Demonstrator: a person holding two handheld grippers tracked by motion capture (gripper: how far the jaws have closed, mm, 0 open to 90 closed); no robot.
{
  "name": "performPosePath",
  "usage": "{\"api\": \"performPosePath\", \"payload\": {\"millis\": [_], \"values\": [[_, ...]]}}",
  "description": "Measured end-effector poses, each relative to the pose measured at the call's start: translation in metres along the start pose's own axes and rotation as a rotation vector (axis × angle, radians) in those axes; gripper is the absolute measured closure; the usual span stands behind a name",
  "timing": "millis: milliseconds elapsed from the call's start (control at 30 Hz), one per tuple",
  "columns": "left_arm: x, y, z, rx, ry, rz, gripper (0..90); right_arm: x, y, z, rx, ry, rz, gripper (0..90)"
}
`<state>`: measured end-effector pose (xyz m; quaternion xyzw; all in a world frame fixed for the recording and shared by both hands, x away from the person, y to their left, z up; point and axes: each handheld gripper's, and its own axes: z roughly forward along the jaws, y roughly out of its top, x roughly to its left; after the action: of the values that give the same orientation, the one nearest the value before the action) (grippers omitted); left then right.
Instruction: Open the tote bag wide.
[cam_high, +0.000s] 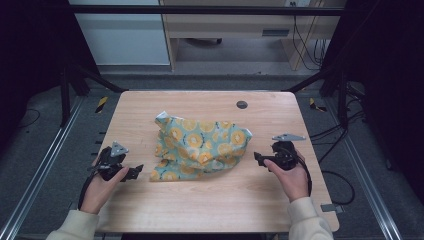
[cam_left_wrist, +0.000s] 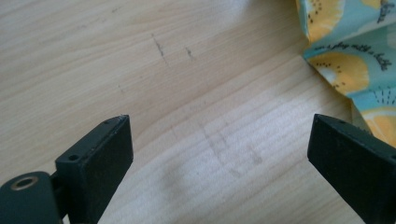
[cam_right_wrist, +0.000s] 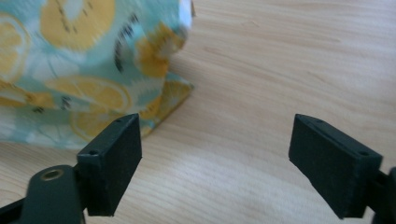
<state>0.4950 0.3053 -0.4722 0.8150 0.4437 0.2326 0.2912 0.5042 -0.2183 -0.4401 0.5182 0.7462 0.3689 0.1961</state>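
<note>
From above, a crumpled lemon-print cloth (cam_high: 200, 146) lies mid-bench (cam_high: 210, 205), between the left gripper (cam_high: 136, 171) and right gripper (cam_high: 258, 158), touching neither. The left gripper view shows jaws spread over bare wood, with the cloth (cam_left_wrist: 355, 60) at the right. In the right gripper view, the jaws are likewise parted, cloth (cam_right_wrist: 79, 65) at the left.

Both forearms come in from six o'clock, the left gripper (cam_high: 134, 171) held low at about eight o'clock and the right gripper (cam_high: 258, 157) at about four o'clock, each pointing inward toward the other with its jaws spread wide and nothing between them.
</note>
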Motion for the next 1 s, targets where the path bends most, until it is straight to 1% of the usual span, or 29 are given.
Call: {"api": "performPosePath", "payload": {"millis": [100,167,267,300,400,433,467,500,533,600,667,700,733,767,800,833,867,900,967,1000], "values": [[-0.001,-0.003,-0.001,0.013,0.012,0.002,6.3,0.002,0.017,-0.001,0.011,0.010,-0.017,16.4],[0.000,-0.003,-0.002,0.006,0.027,-0.002,6.3,0.005,0.030,0.000,0.023,0.024,-0.029,16.2],[0.003,-0.004,-0.002,0.001,0.036,-0.017,6.3,0.010,0.045,0.002,0.035,0.043,-0.063,14.9],[0.004,-0.004,-0.001,0.005,0.037,-0.018,6.3,0.012,0.050,0.002,0.029,0.045,-0.072,14.6],[0.005,-0.004,-0.001,0.005,0.041,-0.020,6.3,0.019,0.064,0.005,0.023,0.074,-0.090,14.1],[0.004,-0.004,-0.001,0.004,0.041,-0.020,6.4,0.022,0.069,0.006,0.027,0.080,-0.107,14.3],[0.004,-0.004,-0.001,0.002,0.042,-0.022,6.4,0.026,0.073,0.008,0.026,0.082,-0.115,14.8],[0.004,-0.004,-0.001,0.002,0.042,-0.022,6.4,0.026,0.073,0.008,0.026,0.082,-0.115,14.8],[0.004,-0.004,-0.001,0.002,0.043,-0.021,6.4,0.033,0.083,0.013,0.027,0.101,-0.127,15.4],[0.005,-0.004,-0.002,0.003,0.045,-0.021,6.4,0.039,0.089,0.017,0.025,0.111,-0.129,15.8],[0.005,-0.004,-0.002,0.001,0.045,-0.023,6.5,0.044,0.095,0.023,0.031,0.124,-0.141,15.7],[0.005,-0.004,-0.002,0.001,0.045,-0.023,6.5,0.044,0.095,0.023,0.031,0.124,-0.141,15.7],[0.006,-0.004,-0.002,0.002,0.046,-0.024,6.6,0.049,0.099,0.030,0.033,0.136,-0.136,15.4],[0.006,-0.004,-0.002,0.002,0.046,-0.024,6.6,0.049,0.099,0.030,0.033,0.136,-0.136,15.4],[0.006,-0.004,-0.002,0.004,0.046,-0.024,6.7,0.053,0.102,0.036,0.037,0.146,-0.135,15.4],[0.007,-0.004,-0.002,0.004,0.043,-0.025,6.8,0.055,0.103,0.038,0.045,0.147,-0.139,15.4],[0.008,-0.003,-0.003,-0.001,0.044,-0.032,6.8,0.057,0.103,0.042,0.054,0.141,-0.156,16.8],[0.010,-0.004,-0.004,-0.006,0.044,-0.042,6.8,0.058,0.103,0.044,0.055,0.138,-0.160,19.3],[0.013,-0.005,-0.004,-0.007,0.046,-0.053,7.0,0.059,0.103,0.048,0.064,0.145,-0.147,21.9],[0.013,-0.005,-0.004,-0.004,0.047,-0.053,7.0,0.060,0.103,0.050,0.067,0.149,-0.148,29.4]]}}
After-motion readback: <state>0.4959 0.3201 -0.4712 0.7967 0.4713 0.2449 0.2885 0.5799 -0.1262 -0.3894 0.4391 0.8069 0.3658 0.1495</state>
